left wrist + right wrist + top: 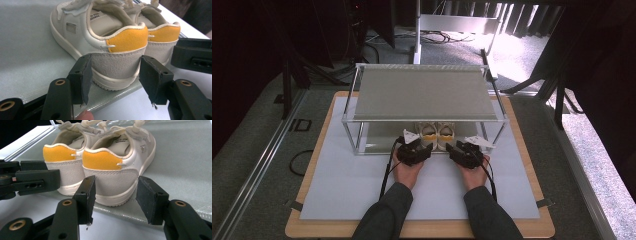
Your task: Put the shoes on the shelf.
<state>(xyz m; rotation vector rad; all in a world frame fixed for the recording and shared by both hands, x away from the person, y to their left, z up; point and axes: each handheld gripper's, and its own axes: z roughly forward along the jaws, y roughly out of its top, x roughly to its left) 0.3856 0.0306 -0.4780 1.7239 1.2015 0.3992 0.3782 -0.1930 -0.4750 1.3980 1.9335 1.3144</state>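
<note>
On shelf (pixel 377 140) — two shoes (pixel 436 133)

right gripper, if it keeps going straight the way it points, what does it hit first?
Probably the heel of the right-hand shoe: the right gripper stands open just behind it, one jaw on each side. Whether the pads already touch is unclear.

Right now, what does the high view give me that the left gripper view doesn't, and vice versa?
High view: the metal rack, its lower shelf bearing the white shoes, and the left hand and right hand at its front. Left gripper view: the left gripper with jaws open around the nearer shoe's grey heel, below its orange tab. Shared: that pair, side by side.
</note>
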